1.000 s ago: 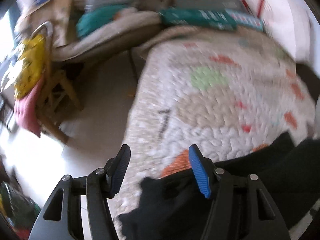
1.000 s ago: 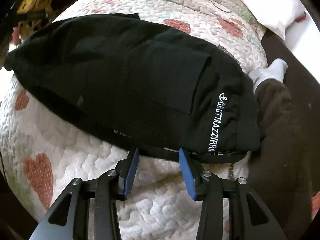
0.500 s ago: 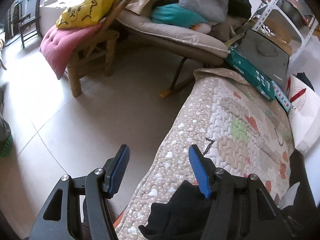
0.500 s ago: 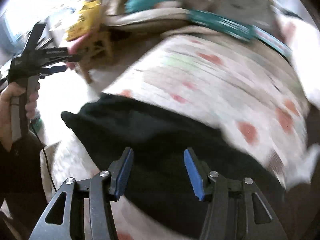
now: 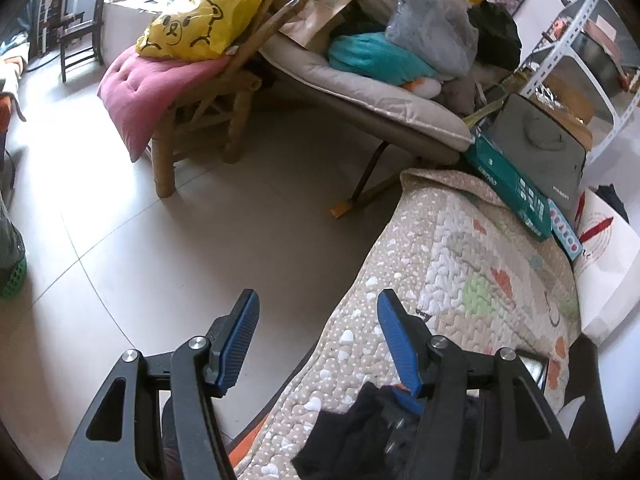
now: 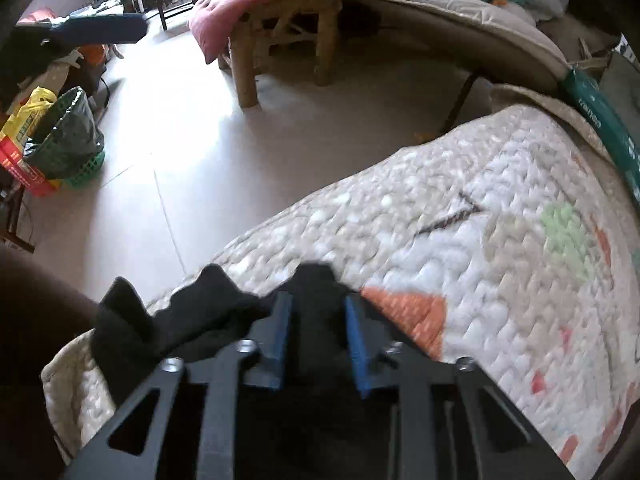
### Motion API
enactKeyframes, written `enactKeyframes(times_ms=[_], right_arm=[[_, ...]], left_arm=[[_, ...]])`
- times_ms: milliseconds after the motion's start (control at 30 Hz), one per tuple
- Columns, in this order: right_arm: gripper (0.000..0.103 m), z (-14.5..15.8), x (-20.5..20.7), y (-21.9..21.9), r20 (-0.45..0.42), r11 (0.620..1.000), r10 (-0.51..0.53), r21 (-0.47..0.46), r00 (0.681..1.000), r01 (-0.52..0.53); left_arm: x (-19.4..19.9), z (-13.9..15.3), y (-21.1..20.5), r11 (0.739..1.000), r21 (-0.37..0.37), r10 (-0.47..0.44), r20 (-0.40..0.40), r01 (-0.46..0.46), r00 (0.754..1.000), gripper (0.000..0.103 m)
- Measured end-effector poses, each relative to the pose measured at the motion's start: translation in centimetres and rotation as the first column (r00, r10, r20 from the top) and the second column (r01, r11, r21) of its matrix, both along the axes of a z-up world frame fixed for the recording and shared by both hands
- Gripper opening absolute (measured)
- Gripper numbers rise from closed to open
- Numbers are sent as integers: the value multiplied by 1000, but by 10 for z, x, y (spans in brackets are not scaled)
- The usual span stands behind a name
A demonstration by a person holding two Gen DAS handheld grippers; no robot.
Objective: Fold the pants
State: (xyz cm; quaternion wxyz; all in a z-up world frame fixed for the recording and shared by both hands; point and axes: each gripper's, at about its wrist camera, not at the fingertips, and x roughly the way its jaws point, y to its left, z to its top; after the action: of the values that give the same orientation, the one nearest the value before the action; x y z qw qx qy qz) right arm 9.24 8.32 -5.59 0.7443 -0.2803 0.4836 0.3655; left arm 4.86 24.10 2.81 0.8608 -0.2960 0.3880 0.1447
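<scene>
One tool (image 6: 316,332) now gripping pants (image 6: 180,320).

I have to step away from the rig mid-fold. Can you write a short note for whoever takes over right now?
Right gripper: shut on a bunched fold of the black pants at the near edge of the quilt.
Left gripper: open and empty, pointing over the floor beside the bed; pants fabric lies just below its right finger.
Done: the pants look gathered, but how far the fold has got cannot be told from these views.
Left: lay the held part down flat, check the fold, smooth it, release.
</scene>
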Motion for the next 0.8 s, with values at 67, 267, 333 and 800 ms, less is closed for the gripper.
enactKeyframes(times_ms=[67,267,333,800], right_arm=[[12,5,17,0,-14,998,-51,23,999,52],[4,10,57,7,-20,977,-191,88,981,193],[4,17,63,3,-10,967,-229,110,973,229],[25,98,24,-221,-33,878,-450,167,892,449]], left_arm=[[0,0,1,1000,-6,7,5,-7,1000,61],[1,-3,-2,1000,13,9,-12,-9,1000,61],[1,-6,0,1000,-1,12,-20,-12,1000,61],[6,-7,-27,995,-18,-98,-5,98,995,61]])
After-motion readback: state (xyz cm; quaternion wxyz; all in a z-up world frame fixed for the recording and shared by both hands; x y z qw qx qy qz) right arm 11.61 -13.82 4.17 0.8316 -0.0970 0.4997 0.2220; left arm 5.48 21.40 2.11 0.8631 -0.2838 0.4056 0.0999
